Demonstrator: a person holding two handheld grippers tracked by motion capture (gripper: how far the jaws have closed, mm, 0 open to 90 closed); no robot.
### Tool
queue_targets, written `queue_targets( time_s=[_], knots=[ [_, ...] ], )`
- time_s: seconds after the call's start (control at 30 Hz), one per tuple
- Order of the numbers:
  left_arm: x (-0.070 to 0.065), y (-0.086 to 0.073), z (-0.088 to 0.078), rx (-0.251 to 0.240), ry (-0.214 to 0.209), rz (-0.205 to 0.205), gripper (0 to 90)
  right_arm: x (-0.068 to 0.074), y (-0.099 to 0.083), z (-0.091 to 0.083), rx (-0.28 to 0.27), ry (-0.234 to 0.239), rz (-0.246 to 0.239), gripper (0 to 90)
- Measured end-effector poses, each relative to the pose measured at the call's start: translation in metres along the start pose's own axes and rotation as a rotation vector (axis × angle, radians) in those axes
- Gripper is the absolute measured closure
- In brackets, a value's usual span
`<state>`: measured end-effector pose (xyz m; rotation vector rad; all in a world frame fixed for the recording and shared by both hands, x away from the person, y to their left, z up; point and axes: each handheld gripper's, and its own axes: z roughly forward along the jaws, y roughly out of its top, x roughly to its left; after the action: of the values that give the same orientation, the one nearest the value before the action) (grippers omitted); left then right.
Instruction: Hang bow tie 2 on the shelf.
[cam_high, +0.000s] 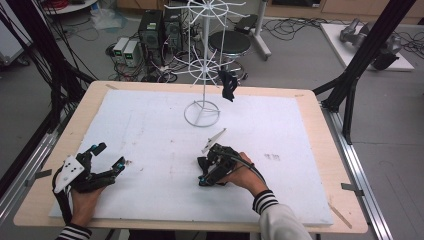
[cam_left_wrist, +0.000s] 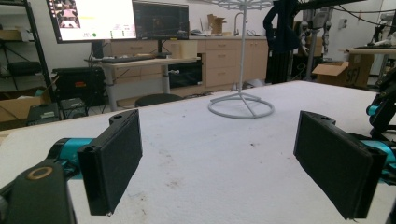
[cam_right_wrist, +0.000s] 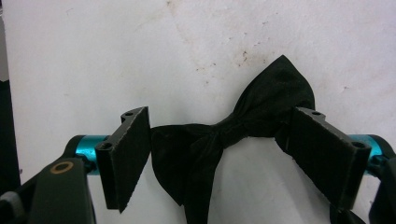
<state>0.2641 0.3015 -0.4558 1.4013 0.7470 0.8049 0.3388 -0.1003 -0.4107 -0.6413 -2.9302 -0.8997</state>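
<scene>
While the right gripper (cam_high: 202, 172) points down at the white mat (cam_high: 150, 130), a black bow tie (cam_right_wrist: 224, 140) lies flat between its two black jaws. Seen from the right gripper view, the jaws stand on either side of the bow. One jaw is just at the tip of one wing, and the other jaw covers the edge of the other wing. I cannot tell if the pads (cam_right_wrist: 128, 158) press on the cloth yet. The knot sits in the middle of the gap.

From the high view, the right gripper is near the middle of the mat, a bit toward the person, and the hand (cam_high: 240, 175) wraps around it.

Over on the other side, the left gripper (cam_high: 107, 157) rests low on the mat near the front left corner. Its jaws are spread wide with nothing between them, just bare mat.

At the back of the mat stands a white wire rack (cam_high: 205, 60) on a round ring base. A second black bow (cam_high: 229, 85) hangs from one of its arms.
</scene>
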Motion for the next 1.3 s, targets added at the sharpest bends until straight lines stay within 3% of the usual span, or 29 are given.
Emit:
queue_targets(
  time_s=[0.3, 0.47, 0.77, 1.03, 1.2, 1.3],
  knots=[
    [0.0000, 0.0000, 0.0000, 0.000, -0.001, 0.001, 15.8, -0.0011, 0.0021, -0.0017, -0.016, -0.031, 0.004, 21.1],
    [0.0000, 0.0000, 0.0000, 0.001, -0.001, 0.001, 15.8, 0.0029, 0.0021, -0.0021, -0.006, -0.031, -0.011, 21.1],
    [0.0000, 0.0000, 0.0000, 0.000, -0.001, 0.001, 15.8, 0.0034, 0.0041, 0.0023, 0.014, -0.054, 0.006, 21.3],
    [0.0000, 0.0000, 0.0000, 0.001, -0.001, 0.001, 15.8, 0.0065, 0.0032, -0.0021, 0.015, -0.041, 0.002, 24.1],
    [0.0000, 0.0001, 0.0000, 0.001, -0.002, 0.001, 15.8, 0.0040, 0.0046, -0.0023, -0.011, -0.067, 0.018, 21.6],
    [0.0000, 0.0000, 0.0000, 0.001, -0.001, 0.001, 15.8, 0.0027, 0.0059, 0.0003, 0.001, -0.087, 0.018, 20.5]
  ],
)
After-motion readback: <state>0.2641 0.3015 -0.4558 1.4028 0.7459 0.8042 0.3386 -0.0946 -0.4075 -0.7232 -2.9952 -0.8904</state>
